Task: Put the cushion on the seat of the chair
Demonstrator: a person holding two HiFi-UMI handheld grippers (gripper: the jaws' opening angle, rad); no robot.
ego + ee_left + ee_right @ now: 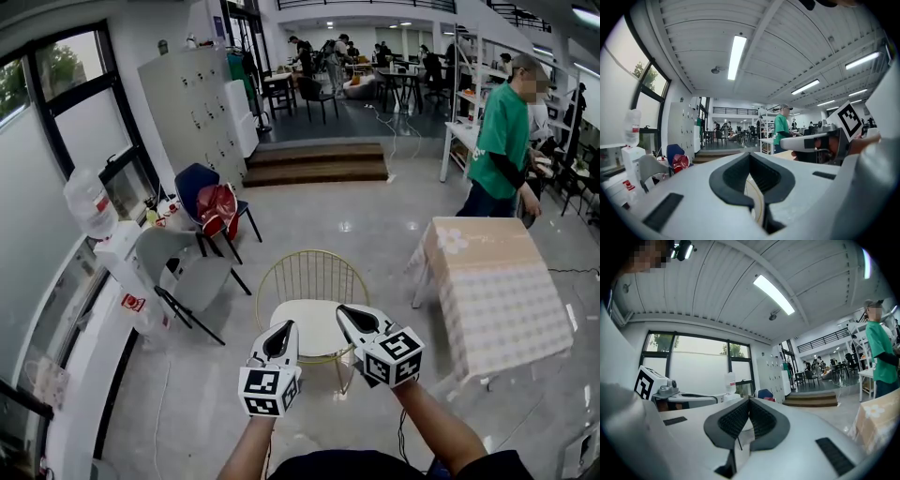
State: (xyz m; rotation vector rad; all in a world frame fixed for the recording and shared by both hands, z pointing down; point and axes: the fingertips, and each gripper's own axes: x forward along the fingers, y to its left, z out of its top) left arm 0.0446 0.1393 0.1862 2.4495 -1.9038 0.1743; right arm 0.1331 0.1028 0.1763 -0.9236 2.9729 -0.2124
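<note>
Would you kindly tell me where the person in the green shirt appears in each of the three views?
Head view: the person in the green shirt stands at the upper right.
Left gripper view: the person is near the centre, slightly right.
Right gripper view: the person is at the far right edge.
Shared landmark: the grey lockers, left of the person in every view.
</note>
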